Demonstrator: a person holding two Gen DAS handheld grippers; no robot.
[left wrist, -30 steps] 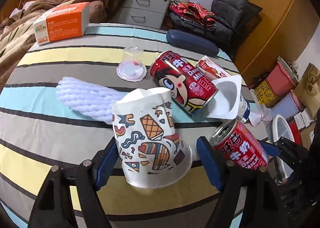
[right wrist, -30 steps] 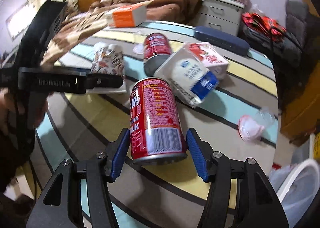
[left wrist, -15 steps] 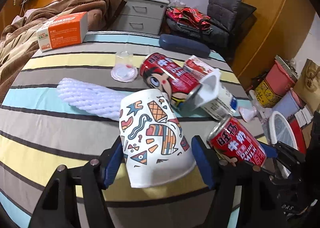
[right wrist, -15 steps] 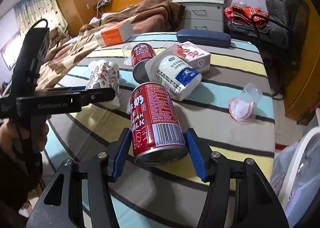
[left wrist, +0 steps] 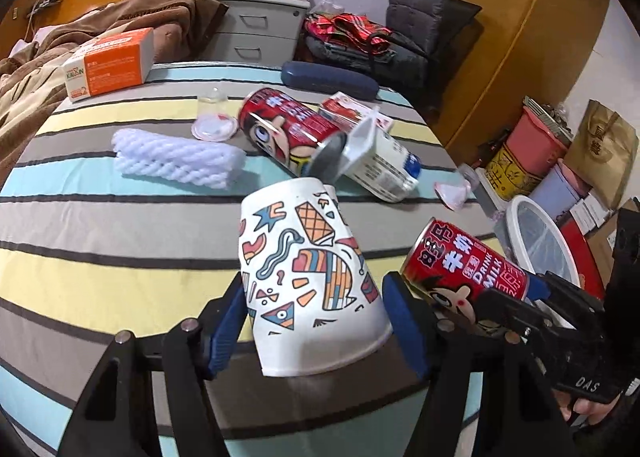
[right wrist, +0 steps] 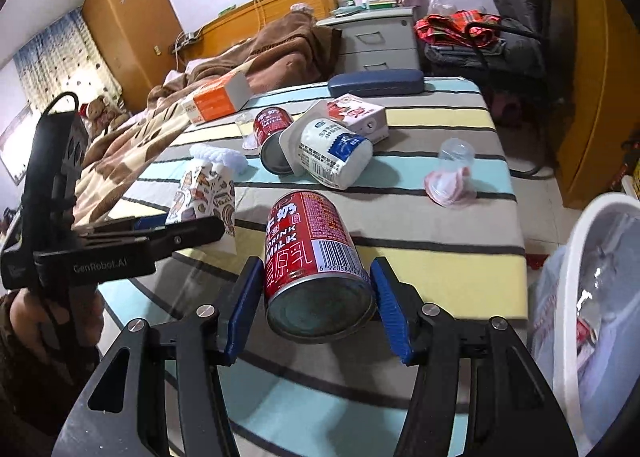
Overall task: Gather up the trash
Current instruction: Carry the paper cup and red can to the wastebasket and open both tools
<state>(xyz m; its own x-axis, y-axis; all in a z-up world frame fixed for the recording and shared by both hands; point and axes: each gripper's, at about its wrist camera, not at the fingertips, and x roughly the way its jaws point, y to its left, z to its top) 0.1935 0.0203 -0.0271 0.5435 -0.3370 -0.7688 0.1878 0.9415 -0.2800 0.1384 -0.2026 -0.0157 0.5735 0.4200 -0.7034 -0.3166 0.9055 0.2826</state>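
Note:
My left gripper (left wrist: 316, 321) is shut on a white paper cup (left wrist: 308, 277) with colourful patterns and holds it above the striped table (left wrist: 100, 249). My right gripper (right wrist: 318, 301) is shut on a red milk can (right wrist: 316, 261), lifted and tilted; that can also shows in the left wrist view (left wrist: 460, 273). A white trash bin (right wrist: 592, 297) with a plastic liner stands off the table's right edge. On the table lie a second red can (left wrist: 288, 129), a white yogurt tub (left wrist: 380, 165), a white foam net (left wrist: 176, 157) and two clear jelly cups (left wrist: 212, 117) (right wrist: 452, 177).
An orange box (left wrist: 108, 65), a small red-and-white carton (right wrist: 356, 113) and a dark blue glasses case (left wrist: 328, 77) lie at the table's far side. A bed with a brown blanket (right wrist: 256, 57) is behind. Buckets and bags (left wrist: 560, 161) stand on the floor right.
Both grippers have lifted and drawn back from the table with the cup and can held. The right gripper has swung right toward the white bin, which now fills more of its view.

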